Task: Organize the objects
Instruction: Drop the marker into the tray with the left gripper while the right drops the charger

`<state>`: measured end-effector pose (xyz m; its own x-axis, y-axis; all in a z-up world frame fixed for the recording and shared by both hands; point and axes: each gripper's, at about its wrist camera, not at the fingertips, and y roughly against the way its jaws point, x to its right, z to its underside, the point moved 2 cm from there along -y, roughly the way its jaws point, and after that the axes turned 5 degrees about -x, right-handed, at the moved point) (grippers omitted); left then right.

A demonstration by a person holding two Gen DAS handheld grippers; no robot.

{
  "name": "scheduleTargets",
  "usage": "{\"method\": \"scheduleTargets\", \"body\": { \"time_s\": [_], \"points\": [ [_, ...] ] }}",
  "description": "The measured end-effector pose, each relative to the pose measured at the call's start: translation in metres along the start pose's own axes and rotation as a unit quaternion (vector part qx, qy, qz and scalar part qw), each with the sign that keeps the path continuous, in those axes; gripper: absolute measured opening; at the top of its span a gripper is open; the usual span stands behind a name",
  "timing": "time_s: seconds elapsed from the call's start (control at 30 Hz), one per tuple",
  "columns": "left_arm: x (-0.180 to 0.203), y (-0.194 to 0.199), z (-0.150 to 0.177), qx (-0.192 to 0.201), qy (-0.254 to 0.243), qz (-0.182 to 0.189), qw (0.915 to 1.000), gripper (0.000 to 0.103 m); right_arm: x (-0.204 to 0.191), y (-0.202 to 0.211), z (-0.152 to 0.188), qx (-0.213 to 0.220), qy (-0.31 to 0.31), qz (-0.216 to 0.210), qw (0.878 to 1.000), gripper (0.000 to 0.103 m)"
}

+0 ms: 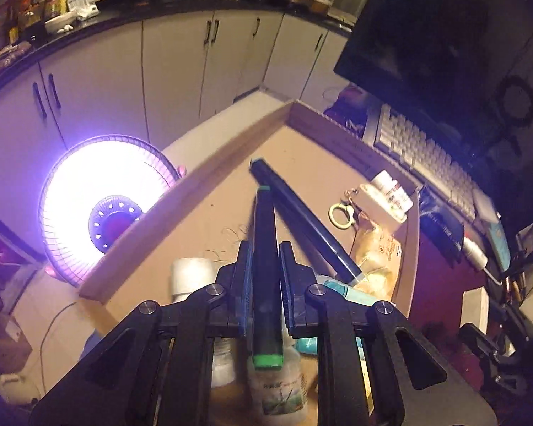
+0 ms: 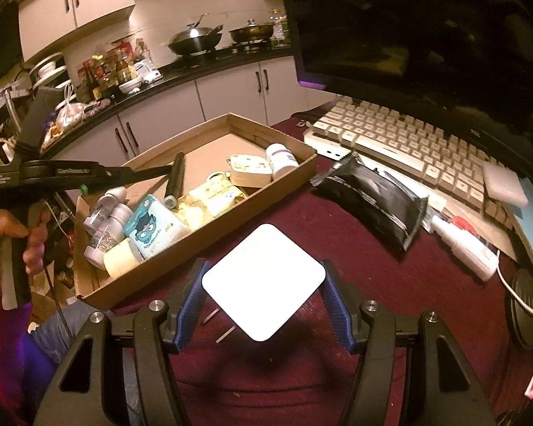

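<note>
My left gripper [image 1: 264, 248] is shut on a black pen [image 1: 265, 284] with green ends, which lies lengthwise between the pads. It hangs over an open cardboard box [image 1: 195, 191]. In the box lie a dark tube [image 1: 302, 213], a white case with a ring [image 1: 376, 202], a pill bottle [image 1: 391, 186] and small white bottles. In the right wrist view a hand holds the left gripper [image 2: 152, 172] over the box's [image 2: 213, 245] left end. My right gripper [image 2: 264, 280] is shut on a white square pad [image 2: 263, 269], gripped corner to corner above the maroon cloth.
A keyboard [image 2: 391, 145] and a dark monitor [image 2: 408, 25] stand at the right. A black pouch [image 2: 369, 195] and a white squeeze bottle [image 2: 462, 245] lie between box and keyboard. A glowing round heater [image 1: 99, 206] stands on the floor left of the box.
</note>
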<state>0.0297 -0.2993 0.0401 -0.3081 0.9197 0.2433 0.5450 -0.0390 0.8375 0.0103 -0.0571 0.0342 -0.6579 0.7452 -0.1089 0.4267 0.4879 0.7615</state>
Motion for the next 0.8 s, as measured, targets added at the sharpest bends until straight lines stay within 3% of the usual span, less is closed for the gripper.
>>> {"method": "scheduleTargets", "body": {
  "time_s": [0.23, 0.6, 0.8],
  "points": [
    [0.008, -0.024, -0.019, -0.021, 0.006, -0.028, 0.9994, 0.014, -0.016, -0.015, -0.045, 0.006, 0.038, -0.018, 0.999, 0.062],
    [0.003, -0.042, -0.02, -0.04, 0.009, -0.042, 0.9983, 0.014, -0.046, -0.093, -0.126, -0.021, 0.085, -0.072, 0.994, 0.062],
    [-0.015, -0.039, -0.019, -0.04, 0.026, -0.038, 0.9981, 0.014, -0.08, -0.128, -0.122, -0.06, 0.186, -0.026, 0.98, 0.062]
  ]
}}
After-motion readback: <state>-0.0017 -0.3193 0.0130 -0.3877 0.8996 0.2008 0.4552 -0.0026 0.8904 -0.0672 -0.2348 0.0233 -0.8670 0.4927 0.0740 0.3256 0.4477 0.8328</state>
